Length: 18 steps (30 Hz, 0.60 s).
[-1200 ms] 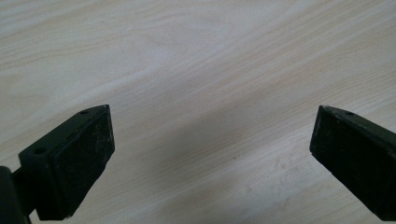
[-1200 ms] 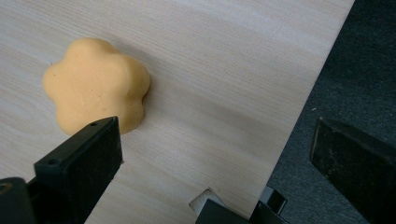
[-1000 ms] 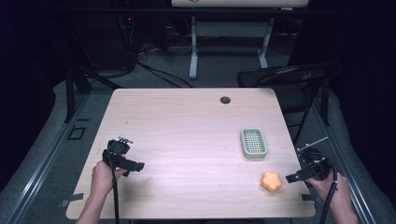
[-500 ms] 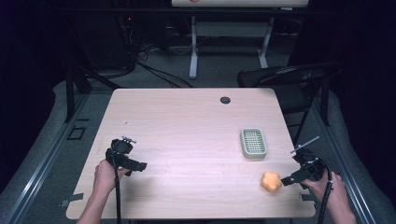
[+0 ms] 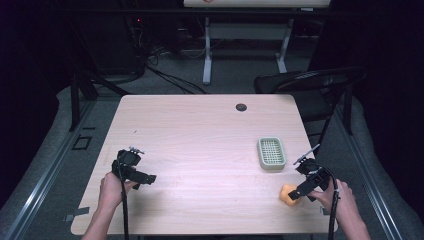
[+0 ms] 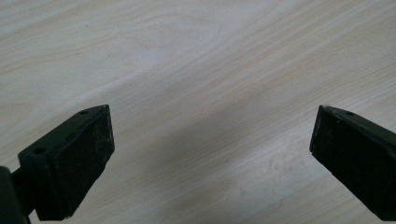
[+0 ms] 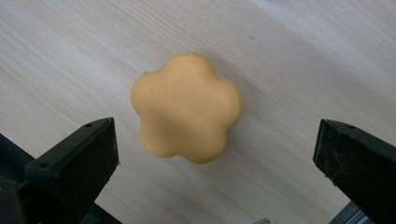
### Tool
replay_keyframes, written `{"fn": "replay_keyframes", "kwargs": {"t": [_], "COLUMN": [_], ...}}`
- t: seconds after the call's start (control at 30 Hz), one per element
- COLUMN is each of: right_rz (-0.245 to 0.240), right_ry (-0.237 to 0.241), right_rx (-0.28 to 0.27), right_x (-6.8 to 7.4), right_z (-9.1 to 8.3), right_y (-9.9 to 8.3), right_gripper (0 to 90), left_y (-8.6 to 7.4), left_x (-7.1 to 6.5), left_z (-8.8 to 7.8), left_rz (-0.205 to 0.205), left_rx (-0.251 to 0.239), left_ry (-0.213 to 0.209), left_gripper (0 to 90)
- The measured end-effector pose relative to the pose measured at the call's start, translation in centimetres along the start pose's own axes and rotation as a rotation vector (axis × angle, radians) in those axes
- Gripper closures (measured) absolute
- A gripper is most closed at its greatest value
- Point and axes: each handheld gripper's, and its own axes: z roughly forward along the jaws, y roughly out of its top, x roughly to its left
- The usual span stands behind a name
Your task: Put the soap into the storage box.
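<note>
From above, the right hand-held gripper (image 5: 299,192) reaches an orange flower-shaped soap (image 5: 288,194) near the table (image 5: 200,130) front-right corner, just short of a green ribbed tray (image 5: 271,152). The left hand-held gripper (image 5: 142,177) waits well apart.

The left gripper view: its jaws stand wide over bare wood, holding nothing.

The right gripper view: jaws wide, the soap (image 7: 187,107) between them but off-centre toward the left jaw (a lopsided squeeze on those rounded lobes could, I'd judge, squirt it off the nearby edge).

Left gripper (image 5: 142,177) low in left hand (image 5: 111,186), fingers (image 6: 74,163) spread, right gripper (image 5: 299,192) likewise gaping
</note>
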Motion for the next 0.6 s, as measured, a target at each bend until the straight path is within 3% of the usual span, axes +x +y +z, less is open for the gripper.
{"fn": "replay_keyframes", "kwargs": {"t": [0.03,0.07,0.1,0.17,0.27,0.3,0.33,0.37,0.43,0.47,0.5,0.57,0.6], "right_rz": [0.001,-0.040,-0.015,-0.044,-0.034,-0.073,-0.035,-0.031,-0.088,-0.054,-0.057,-0.114,-0.104], "right_ry": [-0.003,-0.021,-0.011,-0.018,-0.006,-0.022,-0.020,-0.007,-0.025,-0.019,-0.018,-0.030,-0.029], "right_rx": [-0.008,0.034,0.008,0.028,0.017,0.059,0.004,0.001,0.062,0.015,0.013,0.077,0.068], "right_x": [0.2,0.1,0.4,0.5,0.9,0.7,1.0,1.2,1.0,1.3,1.3,1.2,1.2], "right_z": [0.2,-0.1,0.2,0.2,0.6,0.3,0.8,0.9,0.5,0.8,0.8,0.4,0.4], "right_y": [0.2,0.5,0.5,0.8,1.0,1.2,1.1,1.2,1.8,1.7,1.8,2.1,2.1], "right_gripper": [0.0,0.0,0.0,0.0,0.0,0.0,0.0,0.0,0.0,0.0,0.0,0.0,0.0], "left_y": [0.0,0.0,0.0,0.0,0.0,0.0,0.1,0.1,0.1,0.1,0.1,0.1,0.1], "left_x": [0.0,0.0,0.0,0.0,-0.1,-0.1,-0.1,-0.1,-0.1,-0.2,-0.2,-0.2,-0.2], "left_z": [0.0,0.0,0.0,0.0,0.1,0.1,0.0,0.1,0.0,0.0,0.0,0.0,0.0], "left_rz": [-0.001,-0.002,0.000,-0.003,-0.001,0.000,0.006,0.006,0.005,0.005,0.006,0.005,0.005], "left_rx": [-0.001,0.001,0.001,0.001,0.001,0.001,0.006,0.004,0.001,0.000,0.000,0.000,0.000], "left_ry": [0.000,-0.002,-0.003,-0.004,-0.004,-0.004,-0.005,-0.003,-0.002,0.000,0.000,0.000,0.000], "left_gripper": [0.0,0.0,0.0,0.0,0.0,0.0,0.0,0.0,0.0,0.0,0.0,0.0,0.0]}}
